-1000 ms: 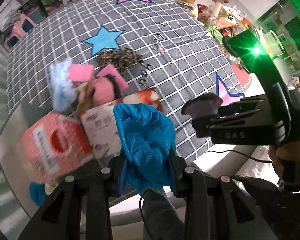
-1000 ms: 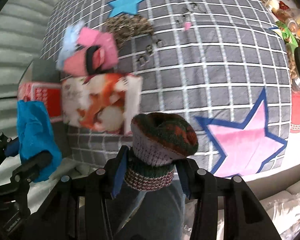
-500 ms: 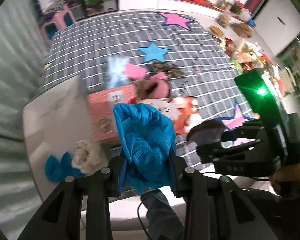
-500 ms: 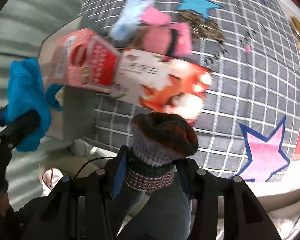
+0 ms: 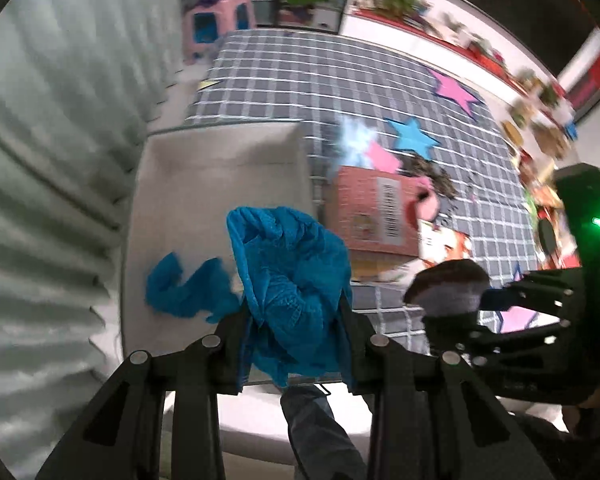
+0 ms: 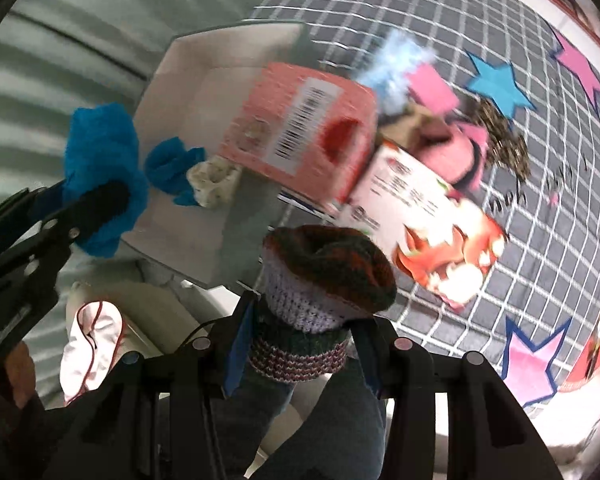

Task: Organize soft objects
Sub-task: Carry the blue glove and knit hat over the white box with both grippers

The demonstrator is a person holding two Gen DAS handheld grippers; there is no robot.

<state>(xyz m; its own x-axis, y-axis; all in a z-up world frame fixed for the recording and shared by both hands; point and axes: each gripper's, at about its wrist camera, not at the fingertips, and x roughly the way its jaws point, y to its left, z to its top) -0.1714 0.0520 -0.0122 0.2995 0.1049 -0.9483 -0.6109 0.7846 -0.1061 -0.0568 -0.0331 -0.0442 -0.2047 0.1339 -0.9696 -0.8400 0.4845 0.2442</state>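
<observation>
Left claw (image 5: 296, 320) clamped on a crumpled blue cloth (image 5: 288, 280), held above the near edge of a white bin (image 5: 220, 168). Inside that bin: another blue cloth (image 5: 184, 292) and a cream fuzzy piece (image 6: 214, 184). Right claw (image 6: 300, 344) pinched around a knitted hat (image 6: 324, 276), striped band low, dark crown up, raised over the worktop's grid-patterned cover (image 6: 440, 20). Just beside the bin, a pink tissue box (image 6: 300, 136) touching a red-and-white tissue pack (image 6: 432, 232). Behind them, heaped pink slippers (image 6: 448, 144) and pale blue fluff (image 6: 396, 64).
</observation>
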